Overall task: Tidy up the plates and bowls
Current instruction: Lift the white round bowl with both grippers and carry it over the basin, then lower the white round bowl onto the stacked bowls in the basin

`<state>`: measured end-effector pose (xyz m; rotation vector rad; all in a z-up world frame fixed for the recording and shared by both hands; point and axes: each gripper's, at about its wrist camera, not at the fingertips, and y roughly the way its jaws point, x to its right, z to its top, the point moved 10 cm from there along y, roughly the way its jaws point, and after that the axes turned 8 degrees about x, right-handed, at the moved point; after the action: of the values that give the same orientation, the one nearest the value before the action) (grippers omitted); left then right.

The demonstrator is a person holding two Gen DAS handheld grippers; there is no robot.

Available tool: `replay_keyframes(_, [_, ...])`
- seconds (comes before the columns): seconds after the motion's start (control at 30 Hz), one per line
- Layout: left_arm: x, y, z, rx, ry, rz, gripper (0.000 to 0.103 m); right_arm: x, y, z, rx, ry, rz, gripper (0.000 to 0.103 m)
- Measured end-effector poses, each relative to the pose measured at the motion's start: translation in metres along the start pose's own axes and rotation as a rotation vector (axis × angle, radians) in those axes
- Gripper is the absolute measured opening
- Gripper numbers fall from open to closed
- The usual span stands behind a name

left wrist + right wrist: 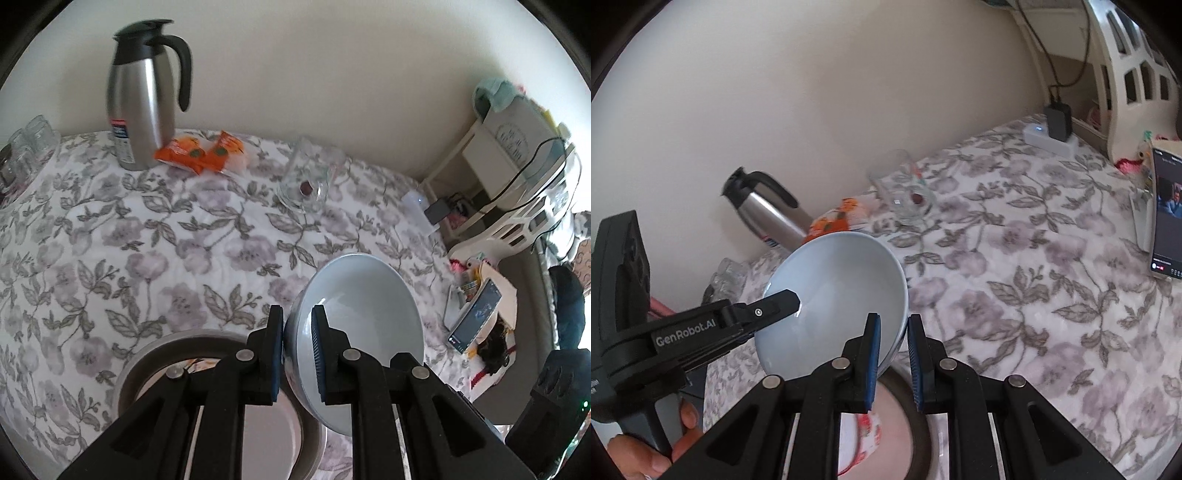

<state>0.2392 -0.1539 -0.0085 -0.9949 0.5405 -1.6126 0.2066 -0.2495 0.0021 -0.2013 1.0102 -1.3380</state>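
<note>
**Bowl pinched at two rim points above a floral tablecloth**

Bowl [354,325], pale blue, hanging tilted in the air, gripped from two sides. In the left wrist view, sitting with its rim wedged between the left gripper [298,354] pads: one blue-padded finger [275,354] pressing the outer wall, the other finger [320,354] lying inside the hollow. Jaws nearly closed, clamping only the thin wall.

In the right wrist view, same bowl [834,295] facing the camera with its opening, lower rim caught between the right gripper [892,358] pads, one finger [871,362] inside, the other finger [916,362] outside. Jaws likewise almost shut on the rim. Left gripper [783,301] reaching in from the left, its black tip resting inside the bowl near the opposite rim; a hand [646,443] wrapping its handle at the lower left.

Below the bowl, lying flat: a plate [155,354] with a dark band around its edge, partly hidden by the fingers.

Farther back on the tablecloth [147,258]: a steel jug [142,99] with black handle, orange packets [199,151], a clear glass mug [306,181]. Propped at the right edge: a phone [1167,221] with lit screen.
</note>
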Motion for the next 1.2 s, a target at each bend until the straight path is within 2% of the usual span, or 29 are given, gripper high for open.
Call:
replay_keyframes(0.27, [-0.028,-0.042,-0.009,0.083,-0.084,-0.068,0.015,-0.032,-0.014,-0.012,-0.002,-0.051,0.054,0.016])
replay_keyframes(0.5, [-0.049,-0.068,-0.015,0.144,-0.105,-0.064,0.015,-0.058,-0.016,-0.026,-0.030,-0.106,0.080,0.016])
replay_keyframes(0.77, [-0.065,-0.078,-0.032,0.148,-0.132,-0.079,0.015,-0.071,-0.017,-0.040,-0.049,-0.161,0.068,0.016])
replay_keyframes(1.2, [-0.091,-0.069,-0.072,0.092,-0.187,-0.071,0.015,-0.077,-0.010,-0.071,-0.100,-0.245,0.014,0.016])
